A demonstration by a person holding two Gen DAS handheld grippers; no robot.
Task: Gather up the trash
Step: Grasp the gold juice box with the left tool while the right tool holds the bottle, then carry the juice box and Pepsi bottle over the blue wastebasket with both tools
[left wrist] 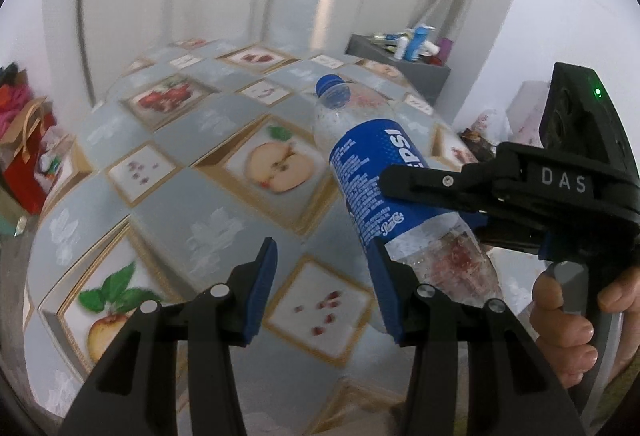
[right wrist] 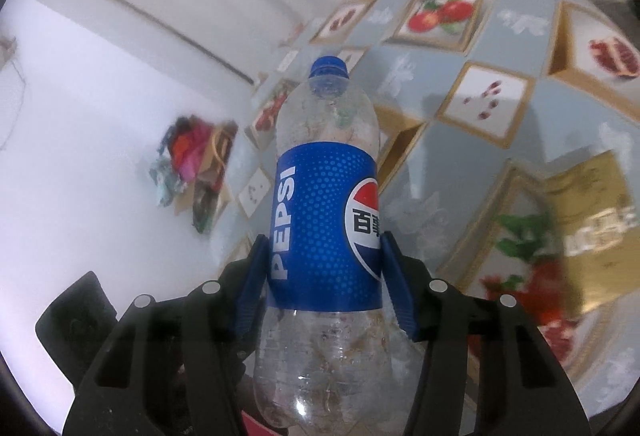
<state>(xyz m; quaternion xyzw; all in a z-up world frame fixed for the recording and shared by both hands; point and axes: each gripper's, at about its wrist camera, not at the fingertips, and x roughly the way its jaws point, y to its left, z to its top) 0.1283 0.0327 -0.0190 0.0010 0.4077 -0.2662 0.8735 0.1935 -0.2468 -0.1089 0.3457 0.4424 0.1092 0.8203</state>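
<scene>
Nearest, my right gripper (right wrist: pixel 324 288) has both blue pads (right wrist: pixel 250 288) pressed on the bottle (right wrist: pixel 326 220), 1 on each side at the lower part of its blue label. That bottle is clear, empty-looking, blue cap (right wrist: pixel 329 66) on, and held up off the table (left wrist: pixel 168 196), neck pointing away from me.

My left gripper (left wrist: pixel 326 294) is parted, nothing between its 2 pads. Its right pad (left wrist: pixel 386 296) lies just beside the bottle's clear base; touching or not, I cannot tell.

From the left view, a hand (left wrist: pixel 568 320) wraps the right gripper's handle at the right edge.

Below, the table carries a grey cloth printed with fruit pictures. A gold packet (right wrist: pixel 588 220) lies on it, seen in the right view.

Farther off, a grey shelf (left wrist: pixel 400 66) holds small containers. Gift bags (left wrist: pixel 28 152) sit left, by the white wall.
</scene>
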